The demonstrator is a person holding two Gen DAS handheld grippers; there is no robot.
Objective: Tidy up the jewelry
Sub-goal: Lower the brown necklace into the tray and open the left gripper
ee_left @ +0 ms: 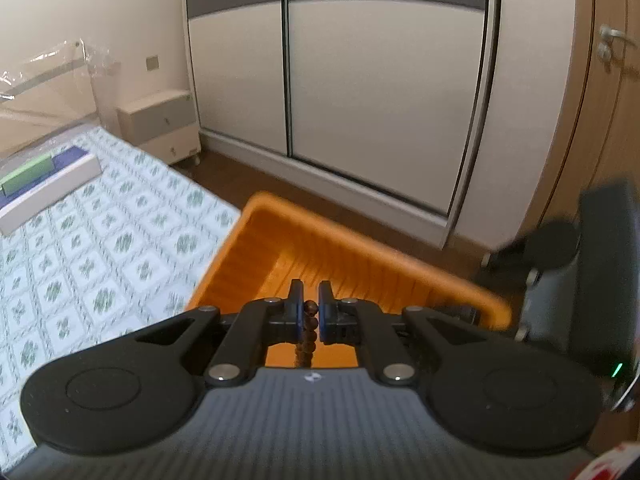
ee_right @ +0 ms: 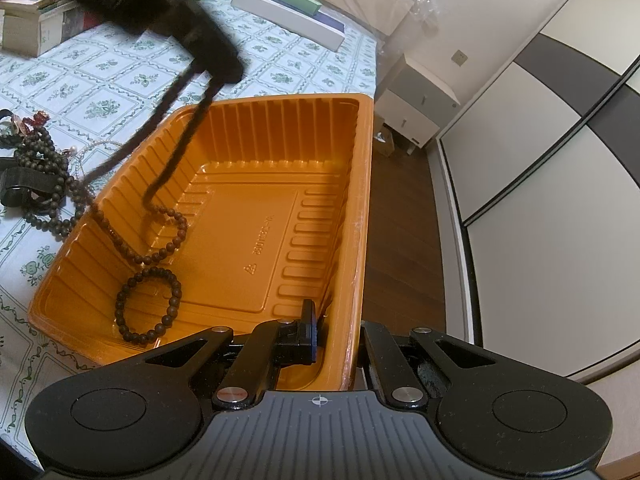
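Note:
My left gripper (ee_left: 311, 307) is shut on a dark bead necklace (ee_left: 309, 322) and holds it above the orange tray (ee_left: 256, 240). In the right wrist view the necklace (ee_right: 168, 216) hangs from the left gripper, its lower loop draped into the tray (ee_right: 360, 200) and over its left wall. A small bead bracelet (ee_right: 148, 306) lies on the tray floor. My right gripper (ee_right: 336, 330) is shut on the tray's right rim, one finger (ee_right: 307, 332) inside the wall; the outer finger is hidden behind it.
A pile of bead strands and other jewelry (ee_right: 36, 172) lies on the floral tablecloth (ee_right: 100, 72) left of the tray. Books (ee_right: 36, 24) and boxes (ee_right: 288, 12) sit at the far side. The tray sits at the table edge, with floor and wardrobe (ee_right: 540, 160) beyond.

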